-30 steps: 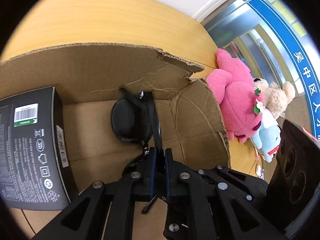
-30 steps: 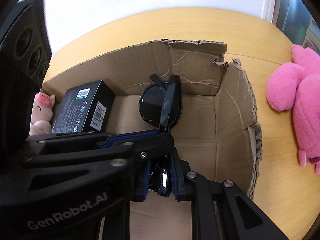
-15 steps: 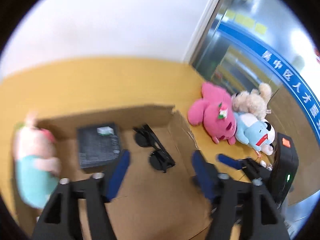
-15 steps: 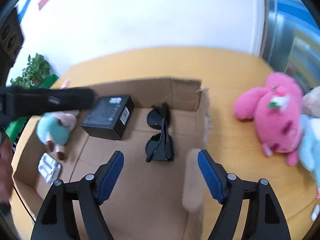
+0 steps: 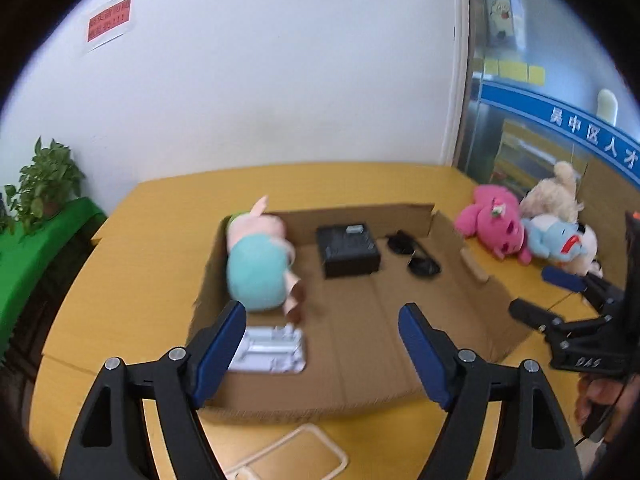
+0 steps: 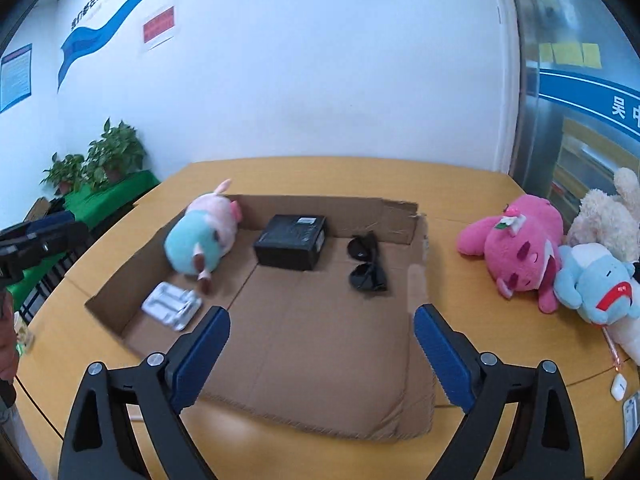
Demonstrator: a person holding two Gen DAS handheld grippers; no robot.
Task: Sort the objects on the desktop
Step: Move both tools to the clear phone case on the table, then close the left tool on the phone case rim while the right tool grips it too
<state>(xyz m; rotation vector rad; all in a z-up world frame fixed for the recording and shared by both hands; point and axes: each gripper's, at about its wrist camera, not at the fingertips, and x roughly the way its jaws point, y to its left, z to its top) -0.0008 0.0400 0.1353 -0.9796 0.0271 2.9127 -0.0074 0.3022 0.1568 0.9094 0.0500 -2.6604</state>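
A shallow cardboard box [image 6: 304, 360] lies on the yellow table [image 6: 480, 332]. Inside it are black sunglasses [image 6: 366, 266], a black carton [image 6: 291, 242], a pink and teal plush pig [image 6: 200, 236] and a silver tray-like item [image 6: 171, 306]. The left wrist view shows the same box [image 5: 360, 320], sunglasses [image 5: 414, 254], carton [image 5: 347, 245], pig [image 5: 258, 264] and silver item [image 5: 272, 350]. My left gripper [image 5: 322, 352] is open and empty above the box's near edge. My right gripper [image 6: 322, 354] is open and empty, held back above the box.
A pink plush [image 6: 518, 246], a light blue plush [image 6: 596, 284] and a cream plush [image 6: 610, 208] lie on the table right of the box. A clear phone case [image 5: 288, 458] lies in front of the box. Potted plants [image 6: 100, 158] stand at the left.
Both grippers have let go of the sunglasses, opened, and pulled back and up from the box. The sunglasses now lie on the box floor beside the black carton.
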